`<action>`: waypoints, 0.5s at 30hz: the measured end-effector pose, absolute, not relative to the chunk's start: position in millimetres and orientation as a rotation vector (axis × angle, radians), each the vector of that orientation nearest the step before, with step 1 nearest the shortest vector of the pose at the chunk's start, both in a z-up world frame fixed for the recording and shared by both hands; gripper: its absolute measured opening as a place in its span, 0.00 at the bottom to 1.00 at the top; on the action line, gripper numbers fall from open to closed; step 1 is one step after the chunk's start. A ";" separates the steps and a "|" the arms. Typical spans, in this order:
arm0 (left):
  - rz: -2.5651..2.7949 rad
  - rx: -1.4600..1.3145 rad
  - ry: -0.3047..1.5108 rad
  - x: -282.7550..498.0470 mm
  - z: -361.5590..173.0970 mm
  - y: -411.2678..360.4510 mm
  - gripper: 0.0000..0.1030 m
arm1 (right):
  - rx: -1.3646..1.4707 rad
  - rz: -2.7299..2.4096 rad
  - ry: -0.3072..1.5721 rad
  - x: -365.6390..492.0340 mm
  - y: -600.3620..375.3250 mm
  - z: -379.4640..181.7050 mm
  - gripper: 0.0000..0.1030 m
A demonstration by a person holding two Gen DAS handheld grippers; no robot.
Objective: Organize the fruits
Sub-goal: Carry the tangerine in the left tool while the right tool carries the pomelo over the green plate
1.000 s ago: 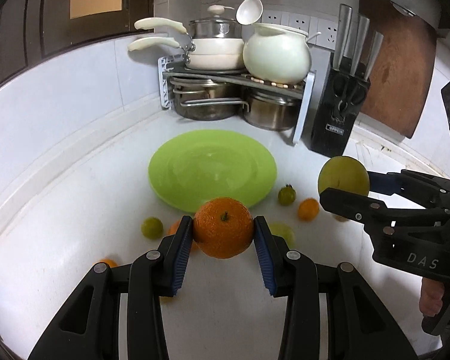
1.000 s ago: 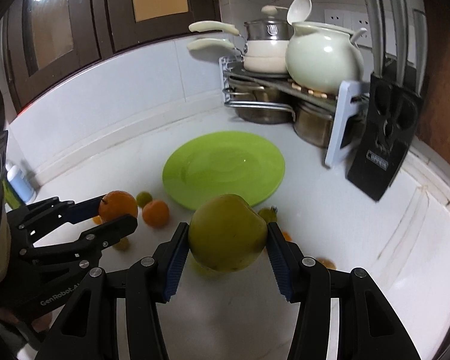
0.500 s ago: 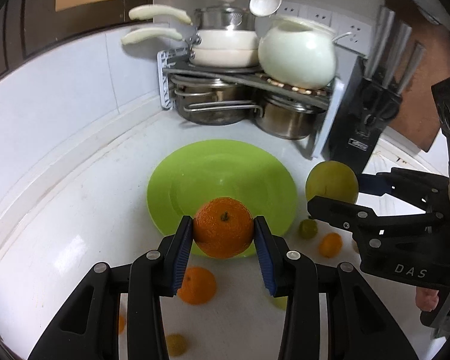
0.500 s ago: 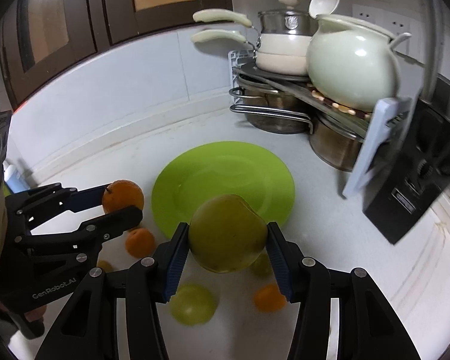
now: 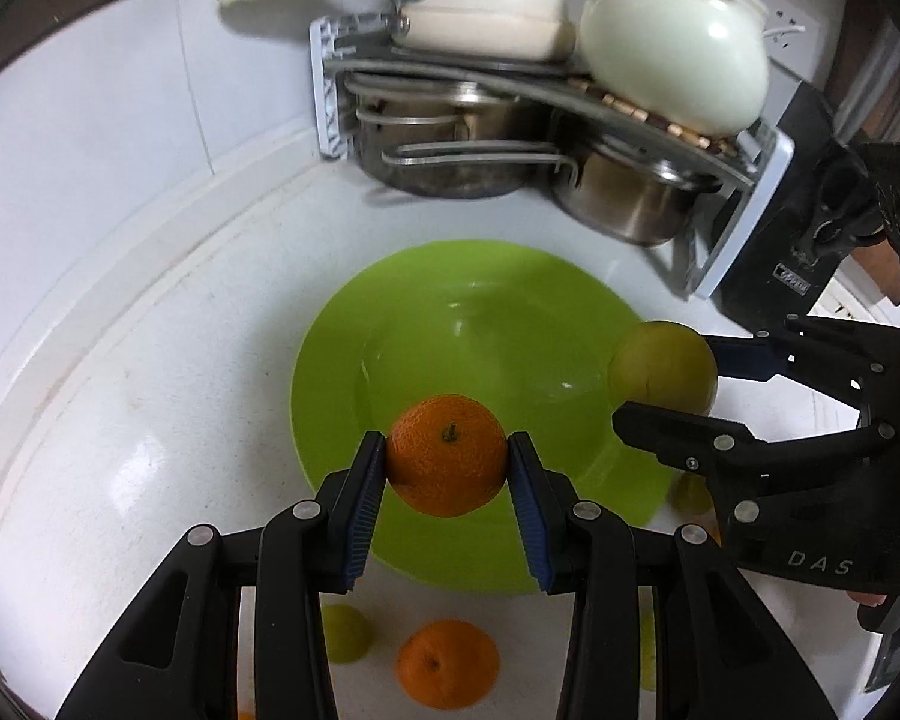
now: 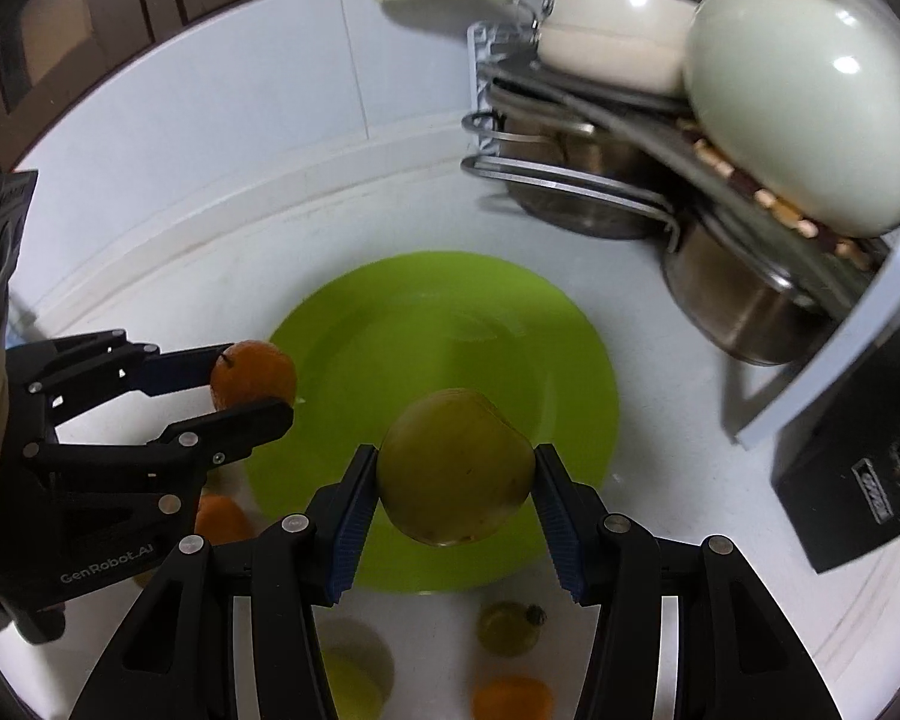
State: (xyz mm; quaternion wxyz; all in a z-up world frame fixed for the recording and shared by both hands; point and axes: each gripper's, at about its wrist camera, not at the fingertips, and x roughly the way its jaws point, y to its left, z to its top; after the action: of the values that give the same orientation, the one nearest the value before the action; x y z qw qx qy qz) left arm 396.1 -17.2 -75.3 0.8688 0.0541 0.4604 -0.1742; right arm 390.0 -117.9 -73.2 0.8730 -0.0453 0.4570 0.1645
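Left gripper (image 5: 447,465): we clamp a round, pebbly orange (image 5: 446,461) in ribbed blue pads
Right gripper (image 6: 456,483): we clamp a smooth, lumpy green fruit (image 6: 456,468)
Beneath both: glossy round green plate (image 5: 450,312)

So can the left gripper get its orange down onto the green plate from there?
Probably yes. The left gripper holds the orange above the green plate, which is bare underneath. The right gripper is off to the side.
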 end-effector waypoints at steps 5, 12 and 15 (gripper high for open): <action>-0.361 0.119 1.008 408.3 -92.3 -12.9 0.39 | -0.117 0.346 0.992 401.6 -113.4 -86.7 0.51; -0.372 0.145 1.037 416.2 -103.0 -18.1 0.39 | -0.133 0.344 1.026 406.8 -113.1 -101.5 0.51; -0.371 0.145 1.046 417.5 -104.6 -18.6 0.39 | -0.126 0.343 1.033 407.4 -114.6 -105.8 0.51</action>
State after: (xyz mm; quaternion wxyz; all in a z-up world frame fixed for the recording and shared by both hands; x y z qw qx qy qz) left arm 417.5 -18.6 -104.6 0.8475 0.0689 0.4960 -0.1761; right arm 407.4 -114.6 -105.8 0.8535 -0.0601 0.4912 0.1631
